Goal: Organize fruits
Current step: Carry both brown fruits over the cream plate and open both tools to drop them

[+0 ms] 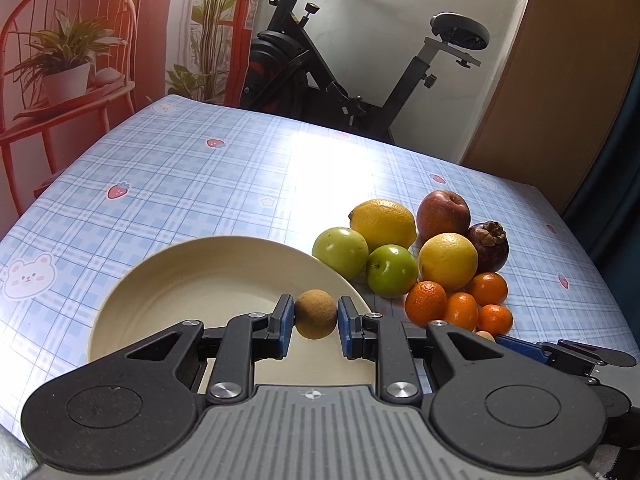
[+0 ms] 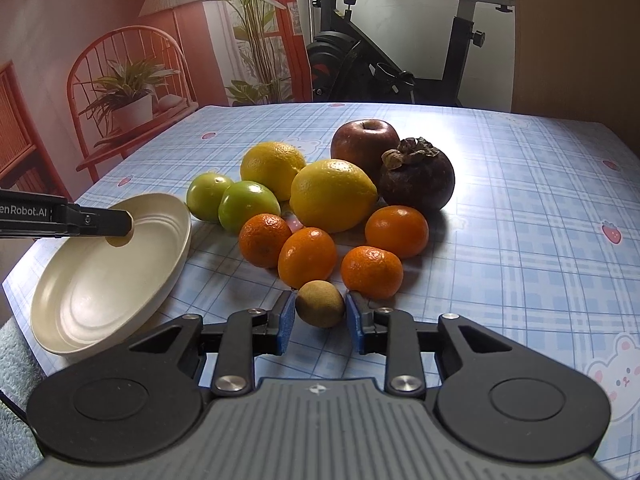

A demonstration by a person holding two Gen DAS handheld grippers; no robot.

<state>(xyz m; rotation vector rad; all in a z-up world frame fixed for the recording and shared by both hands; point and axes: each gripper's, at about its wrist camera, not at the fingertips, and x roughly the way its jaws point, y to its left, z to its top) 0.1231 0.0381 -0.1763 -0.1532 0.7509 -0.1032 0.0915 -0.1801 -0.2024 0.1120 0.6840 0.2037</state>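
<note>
The jaws of the left gripper were closed on a small brown fruit and held it over the cream plate. The jaws of the right gripper were pressed on a second brown fruit that sat low on the surface, at the near edge of the fruit pile. Just behind it were four little oranges, close together, and the nearest two stood right behind the jaws. Farther back sat two green apples, two yellow lemons, a red apple and a dark purple fruit with a dry cap, all bunched and touching. The plate was to the left of the pile, next to the green apples. In the right wrist view the left gripper came in from the left edge over the plate and covered most of its fruit. In the left wrist view the right gripper showed only as a blue and black bit at the lower right, with a sliver of its fruit peeking out. An exercise bike stood behind the surface.
</note>
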